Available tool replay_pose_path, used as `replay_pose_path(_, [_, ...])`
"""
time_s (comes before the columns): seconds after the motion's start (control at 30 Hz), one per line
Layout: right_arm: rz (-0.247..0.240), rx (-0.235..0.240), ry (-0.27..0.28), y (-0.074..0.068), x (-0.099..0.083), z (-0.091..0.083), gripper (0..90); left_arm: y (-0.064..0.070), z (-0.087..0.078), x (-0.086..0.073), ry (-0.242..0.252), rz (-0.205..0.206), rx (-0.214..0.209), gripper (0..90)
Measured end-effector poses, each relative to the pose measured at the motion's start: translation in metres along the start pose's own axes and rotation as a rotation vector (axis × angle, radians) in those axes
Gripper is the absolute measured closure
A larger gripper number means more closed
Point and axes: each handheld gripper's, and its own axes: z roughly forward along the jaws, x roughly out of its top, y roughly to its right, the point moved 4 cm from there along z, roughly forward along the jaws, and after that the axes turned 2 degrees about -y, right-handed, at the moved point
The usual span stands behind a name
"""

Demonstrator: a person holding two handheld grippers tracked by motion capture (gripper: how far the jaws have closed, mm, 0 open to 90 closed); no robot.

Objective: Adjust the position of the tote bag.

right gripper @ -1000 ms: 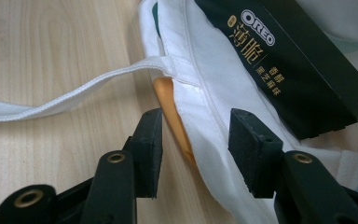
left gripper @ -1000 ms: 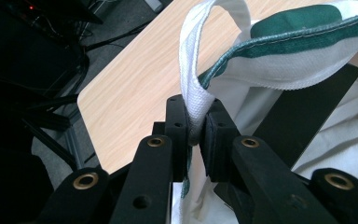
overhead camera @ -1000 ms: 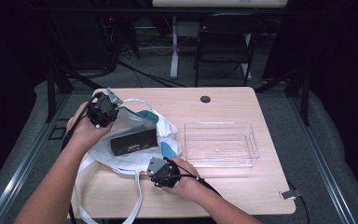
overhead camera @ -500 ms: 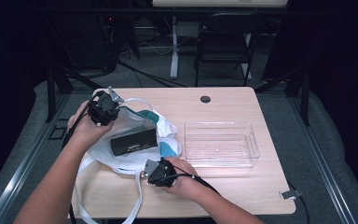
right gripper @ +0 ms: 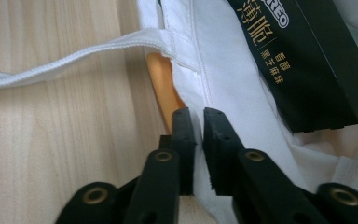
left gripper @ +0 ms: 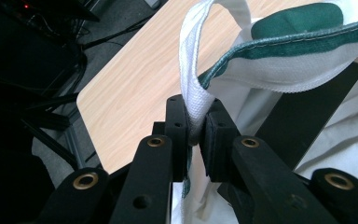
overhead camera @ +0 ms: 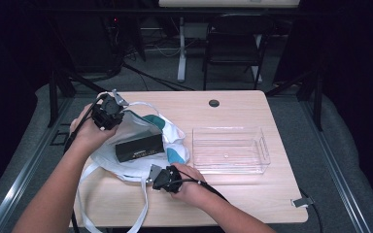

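Observation:
A white cloth tote bag (overhead camera: 133,141) with green trim lies open on the left half of the wooden table (overhead camera: 243,109). A black box (overhead camera: 139,147) rests in its mouth. My left gripper (overhead camera: 108,112) is at the bag's far left rim, shut on the white strap (left gripper: 193,100) where it meets the green-edged hem. My right gripper (overhead camera: 161,177) is at the bag's near edge, its jaws shut on the white fabric rim (right gripper: 198,123). In the right gripper view the black box (right gripper: 307,60) carries white lettering and lies just right of the jaws.
A clear plastic tray (overhead camera: 229,150) stands to the right of the bag. Loose white straps (overhead camera: 143,208) trail over the table's near edge. A round cable hole (overhead camera: 214,103) marks the far side. A chair (overhead camera: 233,43) stands beyond the table.
My right gripper slid slightly left along the bag's near edge and stays pinched on the fabric. The left gripper has held its place on the strap.

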Motion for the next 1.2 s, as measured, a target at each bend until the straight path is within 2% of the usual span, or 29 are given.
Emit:
replay_pose_path(0.07, [-0.011,-0.006,-0.018,0.002,0.0,-0.002,85.9,0.0,0.001,0.001,-0.002,0.004,0.004,82.5])
replay_pose_path(0.13, [0.025,-0.001,0.015,0.0,0.0,0.0,87.5,-0.001,0.002,0.002,-0.001,0.003,0.007,82.5])
replay_pose_path(0.3, [0.039,0.009,0.013,0.001,0.001,-0.001,89.2,-0.005,0.008,0.005,-0.004,-0.014,0.011,82.5])
replay_pose_path(0.5, [0.033,0.016,0.004,0.001,0.0,-0.002,89.3,-0.01,0.016,0.014,-0.029,-0.017,0.023,82.5])
replay_pose_path(0.57, [0.016,0.01,-0.009,0.002,0.0,-0.003,89.3,-0.012,0.02,0.017,-0.035,-0.017,0.029,82.5])
replay_pose_path(0.87, [0.029,0.007,0.016,-0.001,-0.001,0.0,89.3,-0.016,0.051,0.025,-0.079,-0.032,0.028,82.5])
replay_pose_path(0.97, [0.028,0.006,0.017,-0.002,-0.001,0.0,89.4,-0.015,0.059,0.026,-0.094,-0.032,0.025,82.5])
replay_pose_path(1.0, [0.002,0.004,-0.013,0.0,-0.001,-0.002,89.3,-0.015,0.061,0.027,-0.094,-0.029,0.025,82.5])
replay_pose_path(1.1, [0.019,-0.001,0.007,-0.001,-0.002,-0.001,89.3,-0.014,0.069,0.03,-0.103,-0.039,0.018,82.5])
replay_pose_path(1.2, [0.02,-0.001,0.002,-0.002,-0.003,-0.001,89.3,-0.013,0.075,0.033,-0.115,-0.038,0.008,82.5])
